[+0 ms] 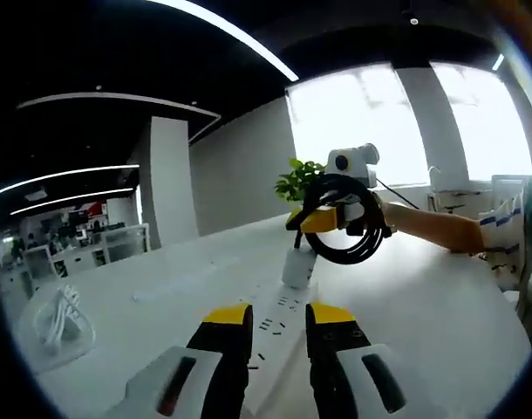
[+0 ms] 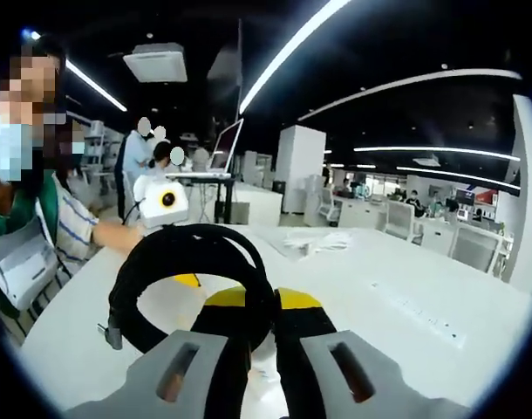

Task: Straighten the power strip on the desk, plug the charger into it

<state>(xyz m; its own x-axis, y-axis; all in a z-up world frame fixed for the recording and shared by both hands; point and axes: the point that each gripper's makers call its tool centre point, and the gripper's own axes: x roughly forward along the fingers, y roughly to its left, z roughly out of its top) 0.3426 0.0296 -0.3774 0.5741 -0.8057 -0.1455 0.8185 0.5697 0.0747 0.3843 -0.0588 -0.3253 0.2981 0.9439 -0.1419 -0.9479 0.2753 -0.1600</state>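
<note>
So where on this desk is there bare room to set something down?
Bare white desk lies right of the long white power strip, and between the strip and the bagged white cable on the left. It is crowded at the strip's far end, around the white charger, coiled black cable and right hand-held gripper.

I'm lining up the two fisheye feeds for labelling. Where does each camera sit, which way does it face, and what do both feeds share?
Left gripper view: rides the left gripper, low over the white desk, facing along the power strip toward the windows; the right gripper holds the charger over the strip, a forearm behind it.
Right gripper view: rides the right gripper, facing across the desk into the office; a black cable coil wraps its jaws; a person's arm shows left.
Shared: desk, coil.
</note>
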